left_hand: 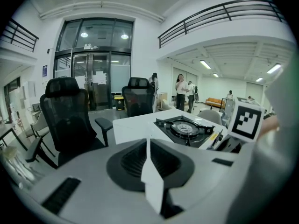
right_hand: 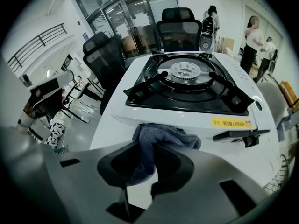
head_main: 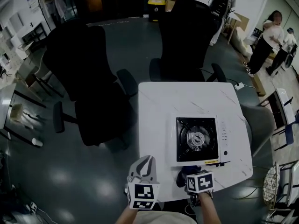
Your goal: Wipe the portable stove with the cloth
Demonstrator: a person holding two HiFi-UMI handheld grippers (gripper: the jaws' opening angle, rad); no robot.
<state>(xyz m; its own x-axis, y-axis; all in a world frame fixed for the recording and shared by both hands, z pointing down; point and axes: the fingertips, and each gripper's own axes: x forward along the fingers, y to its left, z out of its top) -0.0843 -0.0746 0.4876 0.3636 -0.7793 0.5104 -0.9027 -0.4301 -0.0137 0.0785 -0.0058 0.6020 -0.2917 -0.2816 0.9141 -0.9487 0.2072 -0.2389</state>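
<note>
Right fingers (right_hand: 172, 167) pinching cloth (right_hand: 163, 136), beside stove (right_hand: 187, 85)

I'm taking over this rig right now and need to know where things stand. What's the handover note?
Left gripper: shut, empty, near the table's near left corner.
Right gripper: shut on the blue-grey cloth, bunched just in front of the portable stove's near side.
Done: cloth gripped.
Left: wiping the stove; the cloth is not yet on its top.
</note>
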